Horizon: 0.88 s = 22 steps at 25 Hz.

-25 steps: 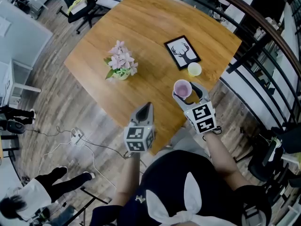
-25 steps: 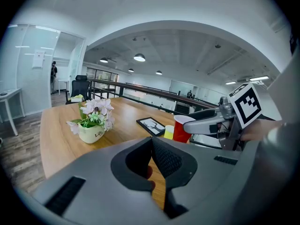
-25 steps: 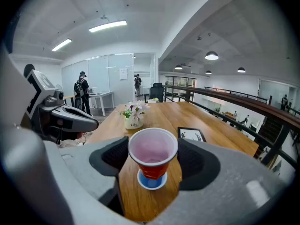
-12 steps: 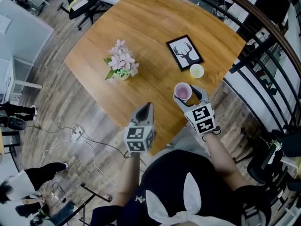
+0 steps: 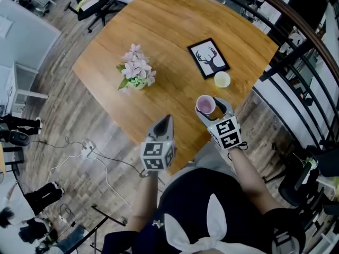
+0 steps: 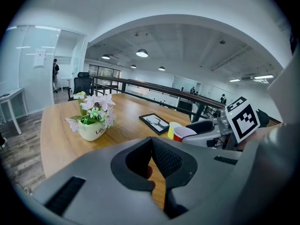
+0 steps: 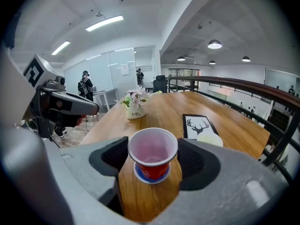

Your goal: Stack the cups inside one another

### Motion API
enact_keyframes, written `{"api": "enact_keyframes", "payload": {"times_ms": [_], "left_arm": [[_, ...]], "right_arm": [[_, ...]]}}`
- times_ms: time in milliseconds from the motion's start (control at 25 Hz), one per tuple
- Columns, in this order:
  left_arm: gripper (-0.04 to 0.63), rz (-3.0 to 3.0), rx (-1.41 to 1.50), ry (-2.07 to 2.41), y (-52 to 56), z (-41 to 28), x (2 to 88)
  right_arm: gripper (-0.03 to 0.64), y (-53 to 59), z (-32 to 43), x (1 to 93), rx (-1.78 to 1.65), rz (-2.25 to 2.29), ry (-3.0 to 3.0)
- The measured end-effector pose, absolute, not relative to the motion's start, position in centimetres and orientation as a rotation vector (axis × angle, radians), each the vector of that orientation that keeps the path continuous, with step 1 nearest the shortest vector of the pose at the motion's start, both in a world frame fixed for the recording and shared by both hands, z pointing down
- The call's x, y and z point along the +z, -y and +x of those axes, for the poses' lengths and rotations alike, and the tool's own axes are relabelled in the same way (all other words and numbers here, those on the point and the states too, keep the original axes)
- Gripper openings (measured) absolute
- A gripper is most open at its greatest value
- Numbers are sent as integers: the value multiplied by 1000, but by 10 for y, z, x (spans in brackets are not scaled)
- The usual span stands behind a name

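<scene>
Right gripper [image 5: 211, 109], clamped on the red cup [image 5: 205, 106], has drawn it slightly back along the desk [image 5: 169, 30], away from the yellow cup [image 5: 222, 79]; left gripper [image 5: 166, 121] stays closed, empty.

On the table [image 5: 159, 25]: flowerpot [image 5: 136, 81] left, deer picture [image 5: 208, 58] right (far cup [image 5: 222, 79] just before it, near cup [image 5: 205, 105] nearer still).

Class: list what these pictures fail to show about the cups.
1. Blue ring under the red cup: right gripper view; the cup hides whether it is another cup.
2. Yellow cup: right gripper view; a finger hides its body.
</scene>
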<state>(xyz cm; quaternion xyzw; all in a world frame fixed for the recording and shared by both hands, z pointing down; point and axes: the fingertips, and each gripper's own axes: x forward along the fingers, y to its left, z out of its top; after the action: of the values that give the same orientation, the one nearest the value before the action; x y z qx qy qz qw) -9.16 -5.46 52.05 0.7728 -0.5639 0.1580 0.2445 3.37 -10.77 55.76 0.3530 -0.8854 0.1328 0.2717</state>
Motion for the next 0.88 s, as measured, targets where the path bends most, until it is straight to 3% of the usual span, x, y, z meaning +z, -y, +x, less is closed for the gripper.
{"api": "enact_keyframes", "payload": {"times_ms": [880], "left_arm": [[15, 2101, 441, 1543, 49, -91, 520]], "right_arm": [[333, 97, 34, 578, 364, 886, 2346]]}}
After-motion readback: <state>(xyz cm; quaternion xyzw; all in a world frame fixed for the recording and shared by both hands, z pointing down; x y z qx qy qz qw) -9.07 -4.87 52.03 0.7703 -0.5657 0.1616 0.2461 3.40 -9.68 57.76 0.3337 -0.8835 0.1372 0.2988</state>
